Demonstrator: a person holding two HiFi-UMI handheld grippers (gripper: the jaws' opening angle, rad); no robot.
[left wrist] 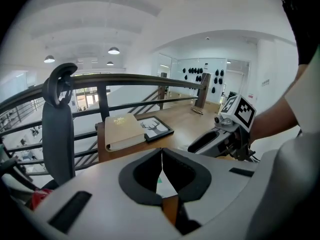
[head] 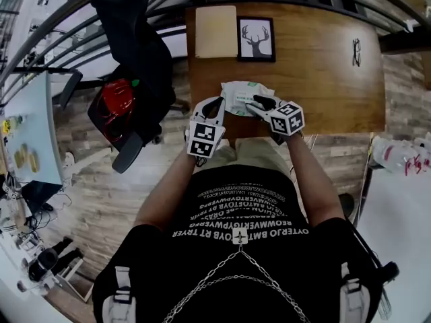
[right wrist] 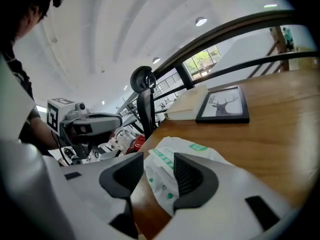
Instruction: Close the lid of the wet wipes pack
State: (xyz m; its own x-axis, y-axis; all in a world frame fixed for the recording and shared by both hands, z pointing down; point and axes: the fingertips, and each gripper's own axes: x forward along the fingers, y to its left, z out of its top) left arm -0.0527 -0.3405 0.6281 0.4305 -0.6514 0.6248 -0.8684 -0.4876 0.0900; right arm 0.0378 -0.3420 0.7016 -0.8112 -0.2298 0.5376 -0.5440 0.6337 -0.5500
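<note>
Right gripper jaws are standing apart, wet wipes pack lying between them; left gripper jaws are meeting, empty. Press squarely downward.

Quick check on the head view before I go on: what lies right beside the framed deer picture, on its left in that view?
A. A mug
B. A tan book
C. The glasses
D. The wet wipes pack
B: the tan book lies next to the deer picture at the far edge of the table, while the glasses are far off to the right and the wet wipes pack is near the front edge.
</note>
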